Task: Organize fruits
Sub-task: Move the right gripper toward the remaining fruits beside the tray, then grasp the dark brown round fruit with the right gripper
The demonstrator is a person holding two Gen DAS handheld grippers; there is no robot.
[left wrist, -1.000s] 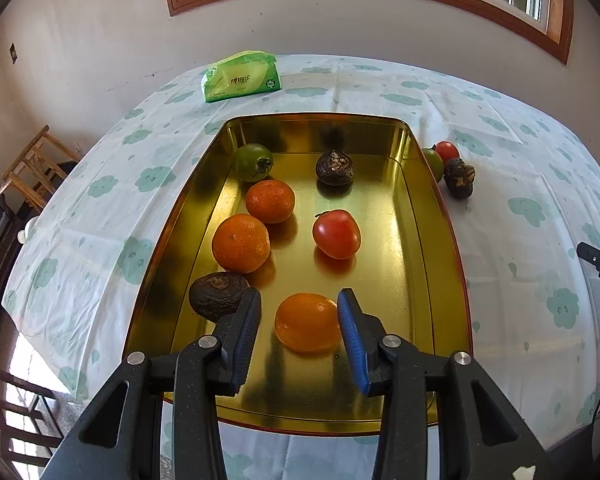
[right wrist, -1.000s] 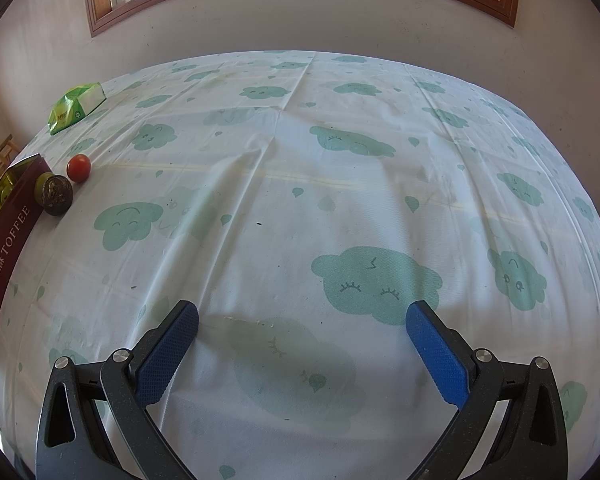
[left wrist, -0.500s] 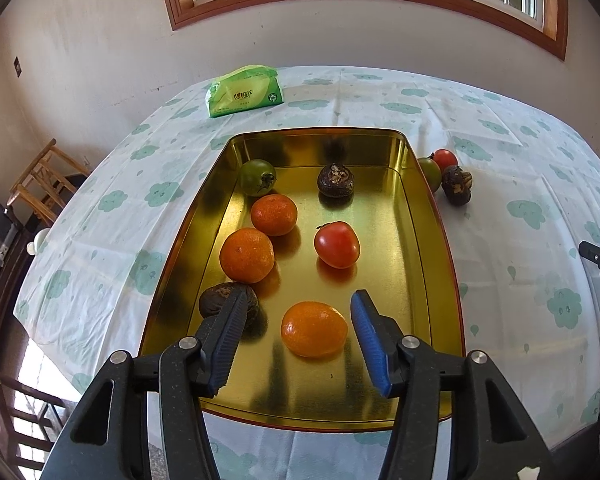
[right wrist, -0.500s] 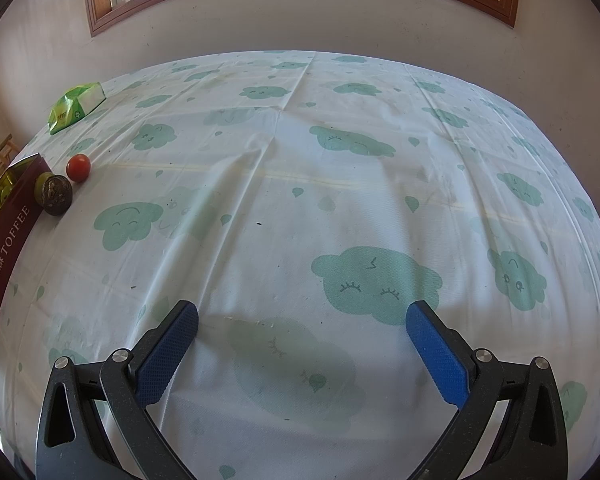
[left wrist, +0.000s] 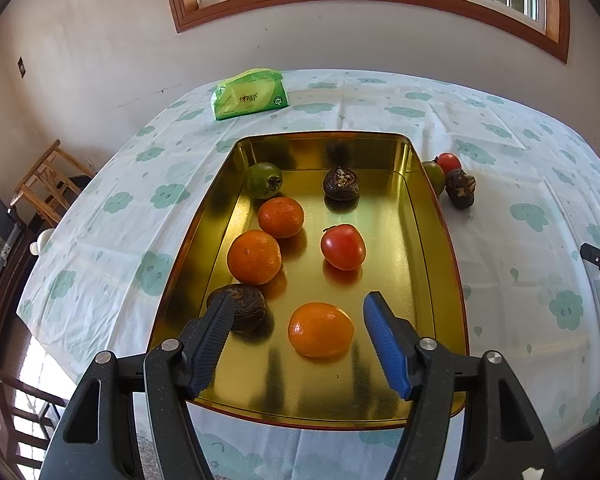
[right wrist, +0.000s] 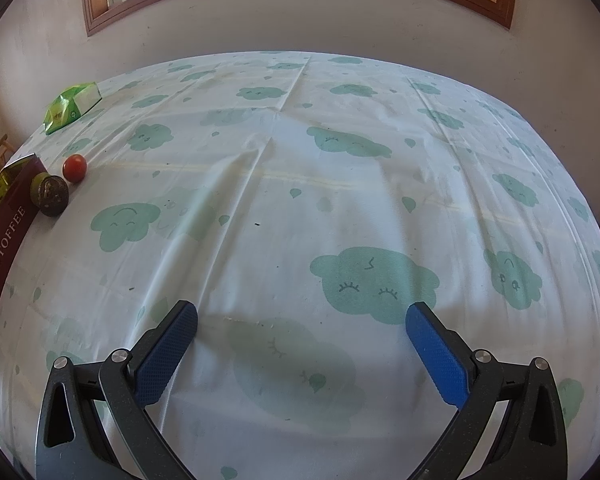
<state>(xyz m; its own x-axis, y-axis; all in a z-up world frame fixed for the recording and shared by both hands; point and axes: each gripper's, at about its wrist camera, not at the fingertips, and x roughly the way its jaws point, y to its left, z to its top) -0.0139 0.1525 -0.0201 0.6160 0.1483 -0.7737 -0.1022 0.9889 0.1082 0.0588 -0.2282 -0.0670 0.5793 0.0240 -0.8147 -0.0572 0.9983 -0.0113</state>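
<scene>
A gold tin tray point(left wrist: 440, 264) holds several fruits: three oranges, the nearest point(left wrist: 320, 329), a red tomato point(left wrist: 343, 246), a green tomato point(left wrist: 265, 180) and two dark brown fruits point(left wrist: 341, 184). My left gripper point(left wrist: 300, 312) is open above the tray's near end, its jaws on either side of the nearest orange but apart from it. Outside the tray's far right corner lie a red tomato point(left wrist: 449, 162), a green fruit point(left wrist: 433, 176) and a dark fruit point(left wrist: 461, 188); they also show in the right wrist view point(right wrist: 74, 167). My right gripper point(right wrist: 300, 320) is open and empty over bare tablecloth.
A green tissue pack point(left wrist: 250, 95) lies at the table's far side. The tray's dark red wall point(right wrist: 4, 244) is at the left in the right wrist view. A wooden chair point(left wrist: 46, 182) stands off the table's left edge.
My left gripper has opened wider and drawn back and up from the nearest orange, which stays in the tray. The right gripper has not moved.
</scene>
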